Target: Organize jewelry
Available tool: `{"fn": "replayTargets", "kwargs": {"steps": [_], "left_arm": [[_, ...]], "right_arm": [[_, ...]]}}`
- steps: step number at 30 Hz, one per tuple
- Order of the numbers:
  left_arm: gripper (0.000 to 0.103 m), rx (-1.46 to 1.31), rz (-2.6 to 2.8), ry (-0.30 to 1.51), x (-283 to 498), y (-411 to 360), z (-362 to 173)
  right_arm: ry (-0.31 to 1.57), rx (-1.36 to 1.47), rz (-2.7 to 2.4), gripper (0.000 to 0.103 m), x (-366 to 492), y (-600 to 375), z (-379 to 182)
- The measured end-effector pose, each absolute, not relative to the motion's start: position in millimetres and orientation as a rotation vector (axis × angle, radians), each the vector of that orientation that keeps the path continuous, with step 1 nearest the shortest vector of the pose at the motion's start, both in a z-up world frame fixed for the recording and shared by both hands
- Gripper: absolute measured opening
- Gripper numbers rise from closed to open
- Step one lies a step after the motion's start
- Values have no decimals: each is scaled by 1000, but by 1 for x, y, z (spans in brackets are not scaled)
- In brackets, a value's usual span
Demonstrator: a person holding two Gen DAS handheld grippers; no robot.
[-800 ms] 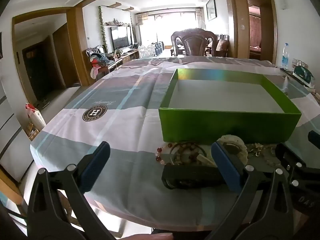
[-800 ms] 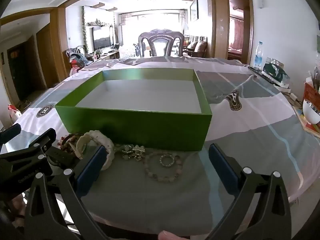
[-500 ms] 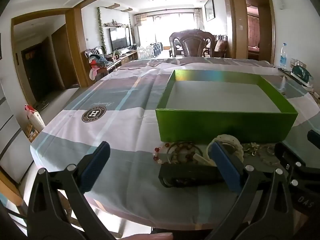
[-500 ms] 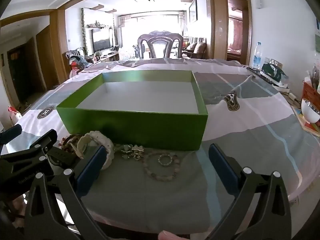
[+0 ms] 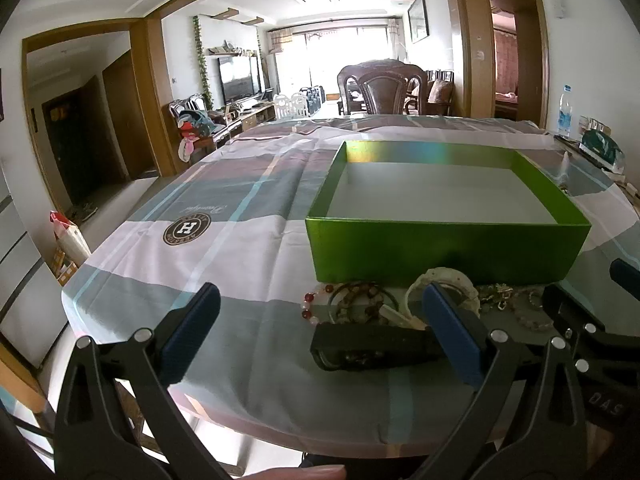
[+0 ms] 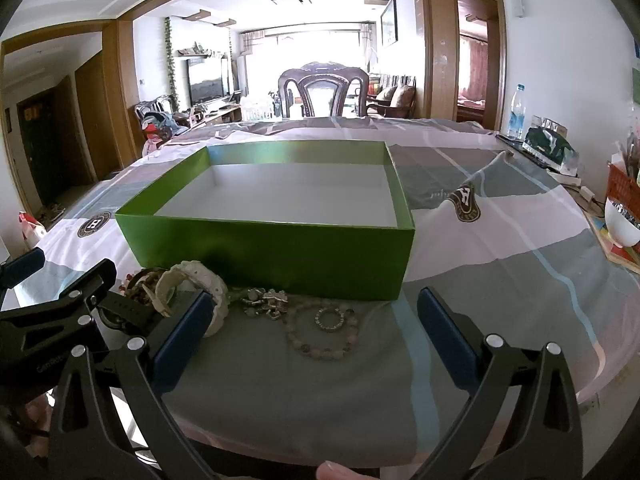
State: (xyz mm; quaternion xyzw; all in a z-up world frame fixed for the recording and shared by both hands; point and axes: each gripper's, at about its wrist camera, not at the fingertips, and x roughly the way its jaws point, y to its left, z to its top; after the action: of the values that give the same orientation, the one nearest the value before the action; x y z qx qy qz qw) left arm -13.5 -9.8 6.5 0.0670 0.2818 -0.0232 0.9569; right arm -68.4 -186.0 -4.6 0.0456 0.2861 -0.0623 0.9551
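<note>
Both my grippers, left gripper (image 5: 320, 328) and right gripper (image 6: 312, 330), gape wide, holding nothing, just before the green box (image 6: 272, 256); jewelry (image 6: 320, 326) lies against its near wall.

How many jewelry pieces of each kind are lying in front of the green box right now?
Bead bracelets: 3 (red-and-white, brown, pale pink)
White bangle: 1
Black watch: 1
Silver charm cluster: 1
Small ring: 1
Total: 7, though the tangled left end may hide more.
</note>
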Motion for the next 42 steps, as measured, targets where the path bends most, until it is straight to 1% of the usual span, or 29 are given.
{"fn": "replayTargets", "kwargs": {"steps": [42], "left_arm": [[100, 134, -48, 575, -14, -14, 7]], "right_arm": [[573, 85, -126, 100, -66, -186, -3]]}}
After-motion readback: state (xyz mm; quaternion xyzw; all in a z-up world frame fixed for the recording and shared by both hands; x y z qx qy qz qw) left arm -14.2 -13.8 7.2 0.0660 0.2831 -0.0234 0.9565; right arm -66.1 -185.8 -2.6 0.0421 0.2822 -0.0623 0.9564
